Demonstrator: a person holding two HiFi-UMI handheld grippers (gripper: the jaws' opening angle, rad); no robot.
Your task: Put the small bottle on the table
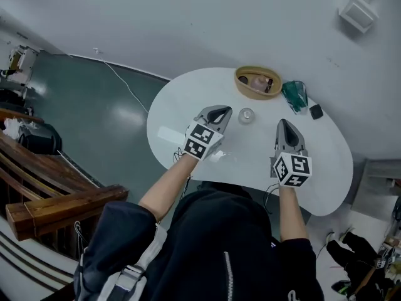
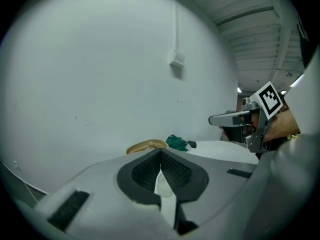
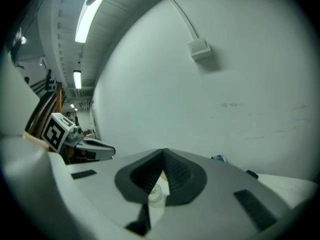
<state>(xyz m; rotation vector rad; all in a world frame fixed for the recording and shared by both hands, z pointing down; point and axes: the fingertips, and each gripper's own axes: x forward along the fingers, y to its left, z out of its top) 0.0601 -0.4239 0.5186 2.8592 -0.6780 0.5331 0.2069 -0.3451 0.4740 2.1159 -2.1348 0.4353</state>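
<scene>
A small clear bottle (image 1: 246, 115) stands upright on the white round table (image 1: 188, 96), between my two grippers and apart from both. My left gripper (image 1: 222, 110) lies just to its left, jaws shut with nothing between them; in the left gripper view the pads meet at the left gripper's tip (image 2: 161, 151) and the small bottle (image 2: 163, 184) shows through the slit below. My right gripper (image 1: 283, 123) hovers to the bottle's right, also shut and empty (image 3: 163, 151), with the small bottle (image 3: 156, 195) glimpsed beneath its pads.
A woven basket (image 1: 241, 74) holding a pinkish object (image 1: 259, 83) sits at the table's far edge. Beside it lie a crumpled green bag (image 1: 294, 95) and a small black item (image 1: 316, 111). A white strip (image 1: 170, 135) lies near the left edge. Wooden benches (image 1: 56, 199) stand on the left.
</scene>
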